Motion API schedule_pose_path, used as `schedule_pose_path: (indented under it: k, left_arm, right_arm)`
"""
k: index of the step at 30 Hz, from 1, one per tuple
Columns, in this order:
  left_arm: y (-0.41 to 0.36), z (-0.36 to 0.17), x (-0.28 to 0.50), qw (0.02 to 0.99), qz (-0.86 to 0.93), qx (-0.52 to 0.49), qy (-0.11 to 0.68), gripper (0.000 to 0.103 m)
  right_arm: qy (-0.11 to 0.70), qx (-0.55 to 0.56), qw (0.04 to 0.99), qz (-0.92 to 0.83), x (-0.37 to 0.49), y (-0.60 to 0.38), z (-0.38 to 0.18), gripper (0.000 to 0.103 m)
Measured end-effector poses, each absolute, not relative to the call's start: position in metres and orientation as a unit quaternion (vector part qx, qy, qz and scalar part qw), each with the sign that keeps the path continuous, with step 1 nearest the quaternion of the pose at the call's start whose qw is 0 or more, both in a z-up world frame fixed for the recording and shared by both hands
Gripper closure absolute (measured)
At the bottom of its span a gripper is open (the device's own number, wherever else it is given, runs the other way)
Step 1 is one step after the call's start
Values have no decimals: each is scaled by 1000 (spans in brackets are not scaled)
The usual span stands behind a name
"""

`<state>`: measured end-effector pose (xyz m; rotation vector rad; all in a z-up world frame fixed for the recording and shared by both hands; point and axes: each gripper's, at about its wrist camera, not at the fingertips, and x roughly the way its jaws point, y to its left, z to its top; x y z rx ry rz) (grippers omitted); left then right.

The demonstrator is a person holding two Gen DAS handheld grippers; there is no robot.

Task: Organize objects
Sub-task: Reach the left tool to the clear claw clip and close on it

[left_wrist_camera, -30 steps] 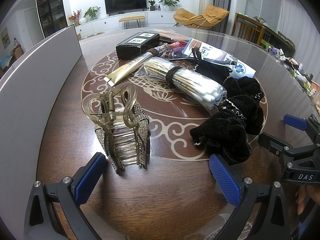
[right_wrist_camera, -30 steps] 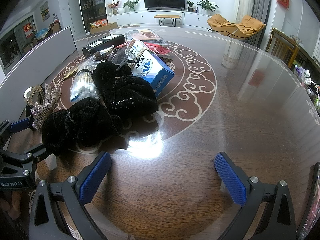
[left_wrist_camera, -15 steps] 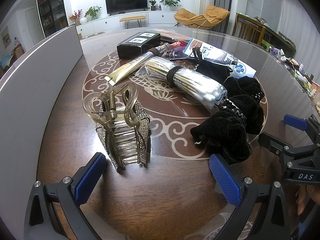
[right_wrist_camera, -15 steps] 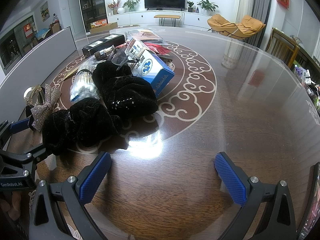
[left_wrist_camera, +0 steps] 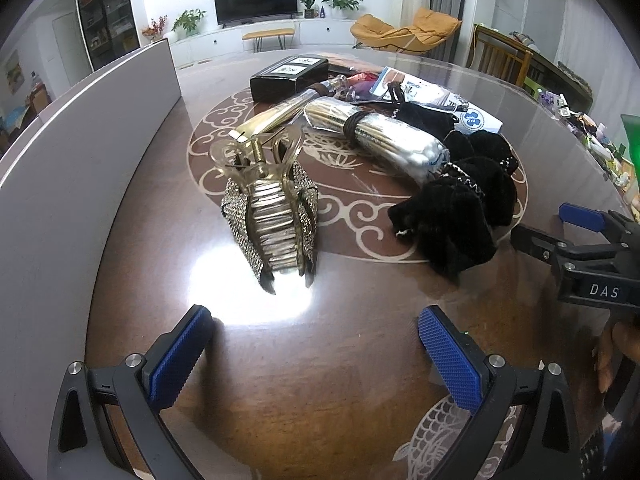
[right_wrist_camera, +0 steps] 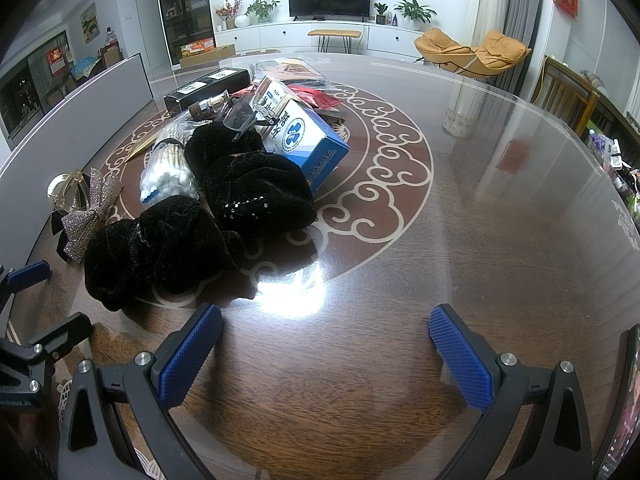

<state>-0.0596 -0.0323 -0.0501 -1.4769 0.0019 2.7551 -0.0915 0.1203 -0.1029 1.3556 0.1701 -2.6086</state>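
Left wrist: glossy wooden table (left_wrist_camera: 320,380) with cloud inlay, living room beyond; both jaws spread.

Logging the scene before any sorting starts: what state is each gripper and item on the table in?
left gripper: open, empty.
right gripper: open, empty.
hair claw clip: shut, lying on table.
cotton swab pack: sealed, banded.
black scrunchies: heaped, touching.
blue box: closed, tilted.
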Motion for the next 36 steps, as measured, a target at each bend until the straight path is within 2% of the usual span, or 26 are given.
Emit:
schedule_pose_path:
  k: [3,10,15,21,29,32,33,34,35,36]
  left_arm:
    - [-38,-47,-56,1,875,-483,-11,0]
    - [-74,-13,-72,-19,900,-429,-75,0]
    - [-64,-33,-115,-22,882,-470,-29,0]
    - [-69,-53,-141,-27,861,-507,-29,0]
    - [-73,-56,-137,-13,879,-477,-11,0]
    - [-75,-55,-142,-25,869,-494,-18,0]
    - [-77,-53,-140,-30,874,-484,-21,15]
    - [-77,-51,-136,-29,882,-469,-19,41]
    - [-75,-48,-130,-24,889,-457,-12,49]
    - [-75,-48,-127,-19,889,-457,-13,50]
  right_arm:
    - [58,458,98,-882,-91,120,-103,0]
    - [58,458,98,-882,-91,120,-103,0]
    - [58,458,98,-882,-91,119,-103,0]
    - [56,458,99,-882,-91,121,-103,0]
    - [57,457,98,-882,-92,120,-103,0]
    - [57,458,98,-882,-92,120,-104,0]
    - [57,457,98,-882,-92,121,-104,0]
    - [57,457,98,-882,-92,120,-104,0]
    - [57,457,98,-882,-91,121,-104,0]
    - [57,458,99,-882,-90,121,-104,0]
